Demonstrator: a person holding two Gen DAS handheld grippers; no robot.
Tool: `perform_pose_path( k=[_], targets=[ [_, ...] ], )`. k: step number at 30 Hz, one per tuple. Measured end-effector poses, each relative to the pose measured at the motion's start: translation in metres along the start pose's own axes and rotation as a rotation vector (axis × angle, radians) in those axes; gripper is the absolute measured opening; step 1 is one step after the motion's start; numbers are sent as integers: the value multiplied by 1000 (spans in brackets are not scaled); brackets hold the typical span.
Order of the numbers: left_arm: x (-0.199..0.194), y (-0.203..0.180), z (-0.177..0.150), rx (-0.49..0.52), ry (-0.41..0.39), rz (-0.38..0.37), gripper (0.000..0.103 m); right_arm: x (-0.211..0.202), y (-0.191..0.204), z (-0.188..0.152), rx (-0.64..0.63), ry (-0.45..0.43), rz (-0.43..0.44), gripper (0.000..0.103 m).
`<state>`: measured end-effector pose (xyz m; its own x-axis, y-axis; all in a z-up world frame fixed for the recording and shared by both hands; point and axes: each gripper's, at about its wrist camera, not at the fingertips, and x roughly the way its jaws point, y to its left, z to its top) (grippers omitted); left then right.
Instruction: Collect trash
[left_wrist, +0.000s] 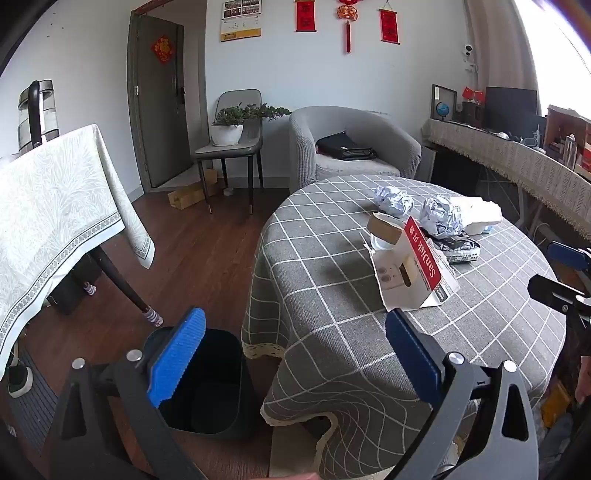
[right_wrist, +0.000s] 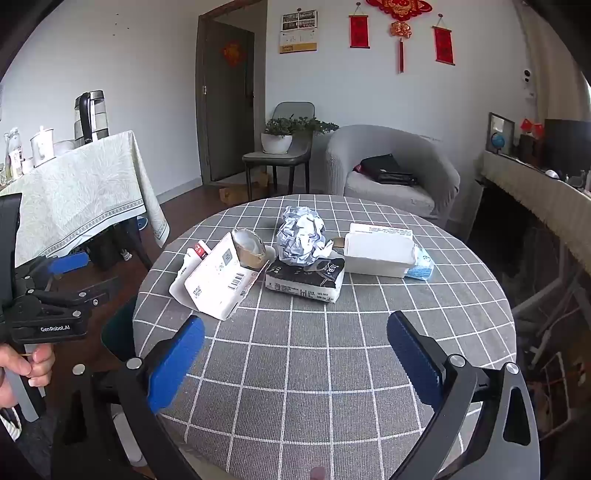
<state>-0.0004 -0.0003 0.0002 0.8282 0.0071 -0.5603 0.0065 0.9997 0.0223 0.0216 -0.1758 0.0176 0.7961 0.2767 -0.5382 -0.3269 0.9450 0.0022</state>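
Plainly both grippers, left (left_wrist: 295, 354) and right (right_wrist: 295, 354), hold jaws wide, empty.

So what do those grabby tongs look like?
Both tongs have two black arms tipped with bright blue ribbed pads and round silver bolts. In the right wrist view, the left tongs carry white lettering reading GenRobot.AI on a black body. The right tongs look the same. No cables show.

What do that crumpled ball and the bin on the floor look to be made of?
Crumpled ball: apparently paper, matte white with bluish print, sharp creases. Bin: probably plastic, with smooth dark walls and a faint sheen, though I can't be sure.
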Motion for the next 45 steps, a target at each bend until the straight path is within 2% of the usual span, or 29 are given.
perform_pose_path(
  k=[45],
  targets=[
    [0,-2,0,-14,15,-23,100,4,-1,-1,15,16,6,100]
  ],
)
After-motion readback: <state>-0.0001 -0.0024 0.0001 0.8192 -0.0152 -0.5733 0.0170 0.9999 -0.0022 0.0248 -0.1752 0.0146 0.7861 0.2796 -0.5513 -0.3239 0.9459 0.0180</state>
